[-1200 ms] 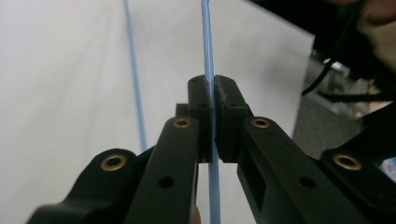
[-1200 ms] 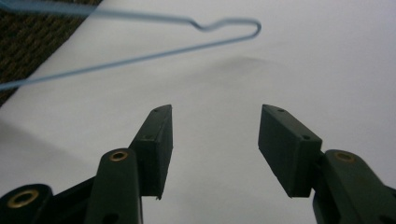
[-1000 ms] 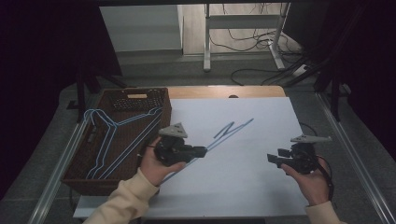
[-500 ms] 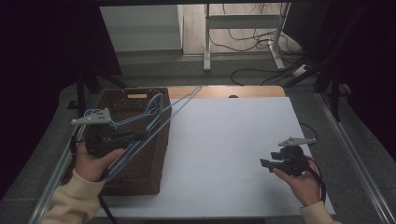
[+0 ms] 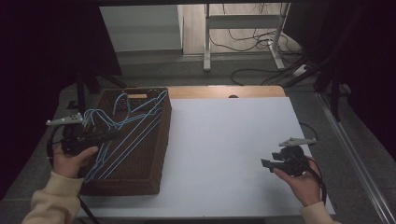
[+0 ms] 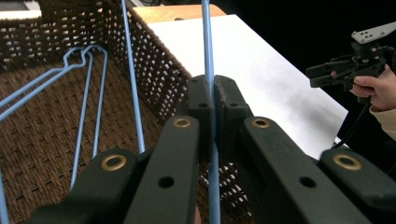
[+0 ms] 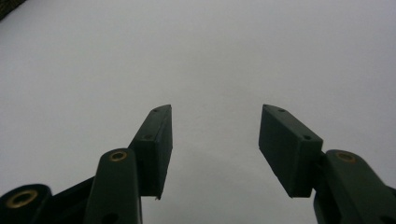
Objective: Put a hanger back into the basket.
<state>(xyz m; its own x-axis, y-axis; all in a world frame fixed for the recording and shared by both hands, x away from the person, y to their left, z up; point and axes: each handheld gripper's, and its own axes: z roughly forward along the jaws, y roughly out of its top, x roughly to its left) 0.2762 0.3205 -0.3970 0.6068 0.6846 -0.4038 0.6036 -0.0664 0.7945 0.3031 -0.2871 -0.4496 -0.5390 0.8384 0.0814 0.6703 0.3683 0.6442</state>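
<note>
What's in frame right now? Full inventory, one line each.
Wicker basket: 1, dark brown, left part of table.
Wire hangers: several, exact count unclear, light blue, in and over the basket; one is clamped in the left tool.
Table sheet: 1, white, bare.
Table edge: wood, far side.
Cables: black, floor beyond table.
Left tool: 1, black, shut on a hanger wire over the basket.
Right tool: 1, black, open, above the sheet.
</note>
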